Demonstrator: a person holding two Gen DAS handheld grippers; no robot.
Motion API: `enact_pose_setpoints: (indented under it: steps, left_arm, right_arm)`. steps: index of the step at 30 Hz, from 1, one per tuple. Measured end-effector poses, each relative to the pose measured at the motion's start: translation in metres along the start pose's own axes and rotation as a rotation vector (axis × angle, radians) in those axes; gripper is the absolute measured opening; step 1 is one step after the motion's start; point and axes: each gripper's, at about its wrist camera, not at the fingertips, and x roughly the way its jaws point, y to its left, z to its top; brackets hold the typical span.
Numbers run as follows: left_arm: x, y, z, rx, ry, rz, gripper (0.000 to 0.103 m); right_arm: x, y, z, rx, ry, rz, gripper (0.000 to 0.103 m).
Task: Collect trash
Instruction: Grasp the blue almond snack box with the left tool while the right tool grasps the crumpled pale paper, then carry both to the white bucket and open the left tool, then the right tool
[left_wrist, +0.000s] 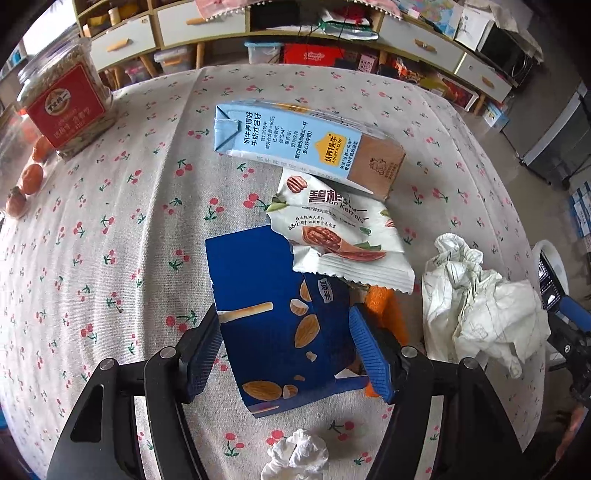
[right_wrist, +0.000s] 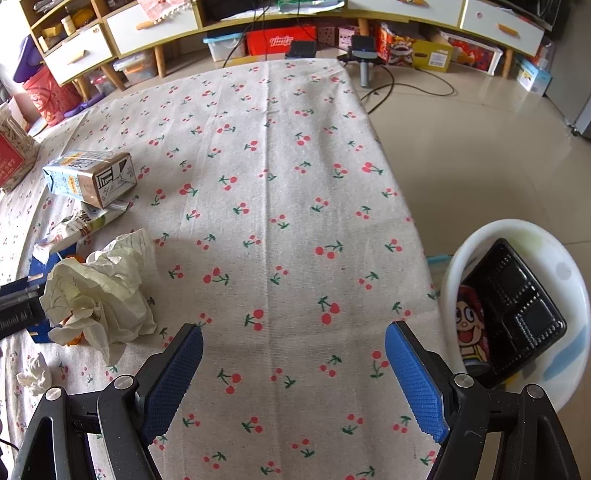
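While the left hand-held gripper (left_wrist: 284, 349) straddles the blue snack box (left_wrist: 280, 317) on the bench (left_wrist: 110, 229), its pads beside both edges, the right hand-held gripper (right_wrist: 293, 363) hangs released, crumpled paper (right_wrist: 99, 291) at ten o'clock, white bin (right_wrist: 517, 310) at three.

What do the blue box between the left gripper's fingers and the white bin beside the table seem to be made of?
Blue box: likely thin printed cardboard, fairly matte, with a torn, ragged top edge and flat creased panels. White bin: apparently moulded plastic, smooth and slightly glossy, with a rounded rim and light showing through its wall.
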Motion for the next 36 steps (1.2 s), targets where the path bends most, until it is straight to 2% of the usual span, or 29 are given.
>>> enact_pose_setpoints:
  steps: [3,4,5,7,11,16,22,27,31,33,34,36]
  left_arm:
    - [-0.011,0.001,-0.005,0.009,-0.026,-0.002,0.057]
    - [-0.017,0.004,-0.006,0.008,-0.039,0.005,0.038]
    - [-0.023,0.008,-0.006,0.007,-0.052,0.0,0.028]
    - [-0.03,0.019,-0.007,-0.013,-0.044,-0.044,0.022]
    - [-0.035,0.037,-0.015,-0.066,-0.033,-0.12,0.018]
    - [-0.044,0.052,-0.026,-0.101,-0.048,-0.207,0.011]
    - [-0.072,0.066,-0.032,-0.12,-0.115,-0.218,0.001]
    - [-0.091,0.079,-0.038,-0.144,-0.16,-0.2,0.0]
    - [-0.102,0.088,-0.044,-0.15,-0.186,-0.194,0.0]
    - [-0.105,0.091,-0.047,-0.155,-0.196,-0.193,0.0]
    - [-0.107,0.094,-0.049,-0.159,-0.201,-0.195,0.0]
    - [-0.111,0.096,-0.051,-0.166,-0.21,-0.199,0.0]
  right_arm:
    - [0.002,0.008,0.001,-0.008,0.001,0.007,0.085]
    - [0.003,0.011,0.002,-0.011,-0.001,0.015,0.085]
    - [0.003,0.015,0.002,-0.015,-0.003,0.028,0.085]
    - [0.001,0.024,0.003,-0.031,-0.01,0.066,0.085]
    - [-0.001,0.045,0.004,-0.072,-0.023,0.155,0.084]
    - [0.007,0.069,0.005,-0.103,-0.014,0.216,0.083]
    - [0.021,0.087,0.013,-0.108,-0.011,0.249,0.071]
    - [0.031,0.099,0.018,-0.097,-0.004,0.299,0.063]
    - [0.043,0.108,0.018,-0.117,0.017,0.314,0.046]
    - [0.048,0.109,0.017,-0.125,0.011,0.322,0.042]
    - [0.05,0.109,0.017,-0.132,0.014,0.328,0.031]
    - [0.051,0.107,0.017,-0.124,0.013,0.337,0.025]
